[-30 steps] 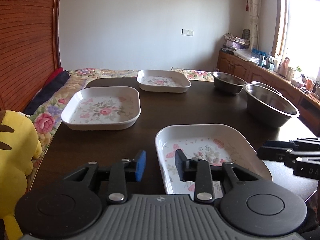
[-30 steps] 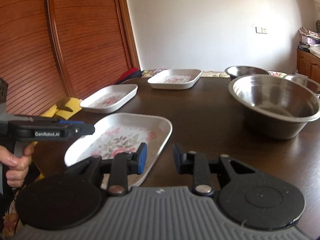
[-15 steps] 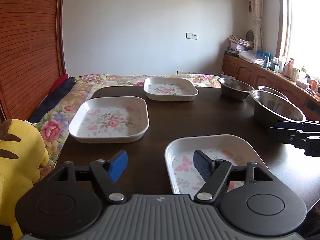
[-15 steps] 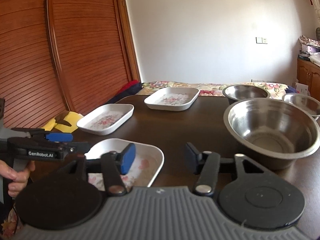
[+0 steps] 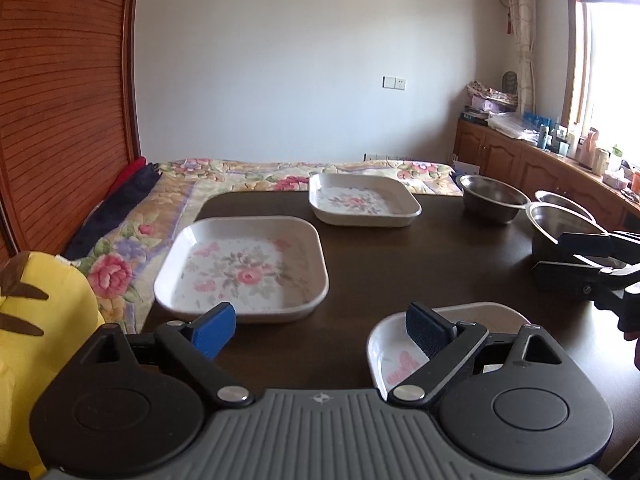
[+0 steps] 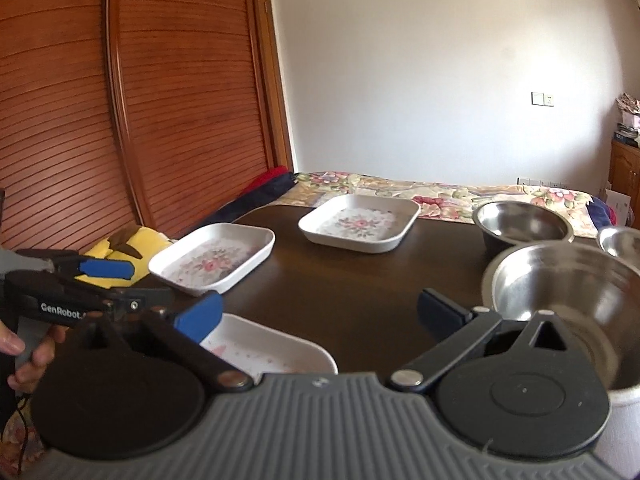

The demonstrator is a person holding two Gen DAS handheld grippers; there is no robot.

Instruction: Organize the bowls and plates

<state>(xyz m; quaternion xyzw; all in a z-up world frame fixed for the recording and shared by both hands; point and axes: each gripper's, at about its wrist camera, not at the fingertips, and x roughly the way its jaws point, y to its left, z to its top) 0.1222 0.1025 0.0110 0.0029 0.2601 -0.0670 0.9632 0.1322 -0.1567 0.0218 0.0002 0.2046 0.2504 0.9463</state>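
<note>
Plates [image 5: 244, 264] — three — and bowls [image 6: 560, 292] — three; each hand-held gripper [image 5: 320, 330] [image 6: 320, 312] gapes wide, empty.

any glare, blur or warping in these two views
Left wrist view: the window at right is blown out white and the wooden wall bows from fisheye warping. Right wrist view: the nearest steel bowl is smeared with blur and the louvred doors curve.

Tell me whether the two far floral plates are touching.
Apart. The left wrist view shows bare dark table between the middle floral plate and the far floral plate.
</note>
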